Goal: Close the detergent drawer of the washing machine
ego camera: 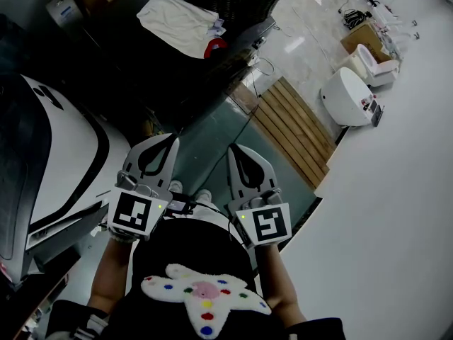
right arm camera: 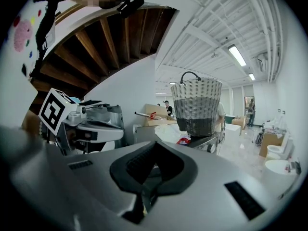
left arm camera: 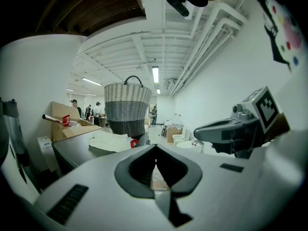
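Your star patch [ego camera: 205, 299] fills the bottom of the head view. Just above it you hold the left gripper [ego camera: 170, 140] and right gripper [ego camera: 237, 151] side by side, each with its fingers pressed together on nothing. The washing machine [ego camera: 64, 161] curves along the left edge, beside the left gripper and untouched. I cannot pick out its detergent drawer for sure. By my reading the approach is not yet begun: swing left, find the drawer's front, and push it flush with the closed tips.
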Motion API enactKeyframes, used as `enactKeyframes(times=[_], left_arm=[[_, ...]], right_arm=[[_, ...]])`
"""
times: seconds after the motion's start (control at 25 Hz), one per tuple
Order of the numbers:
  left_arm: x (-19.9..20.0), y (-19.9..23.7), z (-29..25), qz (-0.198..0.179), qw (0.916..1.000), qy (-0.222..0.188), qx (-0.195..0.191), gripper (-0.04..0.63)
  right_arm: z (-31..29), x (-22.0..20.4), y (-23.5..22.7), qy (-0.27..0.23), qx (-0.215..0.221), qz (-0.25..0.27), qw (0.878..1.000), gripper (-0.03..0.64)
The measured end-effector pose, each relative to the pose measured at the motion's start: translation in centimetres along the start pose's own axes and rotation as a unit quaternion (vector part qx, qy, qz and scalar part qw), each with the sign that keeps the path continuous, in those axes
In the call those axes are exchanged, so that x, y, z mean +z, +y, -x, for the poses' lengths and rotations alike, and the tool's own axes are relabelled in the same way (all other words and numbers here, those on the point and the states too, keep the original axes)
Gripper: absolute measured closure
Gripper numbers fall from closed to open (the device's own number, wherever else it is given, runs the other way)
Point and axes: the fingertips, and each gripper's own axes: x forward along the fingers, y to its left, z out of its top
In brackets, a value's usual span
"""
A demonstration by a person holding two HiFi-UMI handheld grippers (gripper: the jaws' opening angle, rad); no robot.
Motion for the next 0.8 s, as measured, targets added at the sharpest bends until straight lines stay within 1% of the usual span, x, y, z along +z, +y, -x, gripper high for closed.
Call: enactKeyframes(times=[0.8], left_arm=[[0.14, 0.5, 0.33, -0.003, 0.9999, 0.004, 0.01, 0.584]], right_arm=[[-0.5, 0.01, 0.67, 0.001, 0.015, -0.002, 1.0, 0.612]])
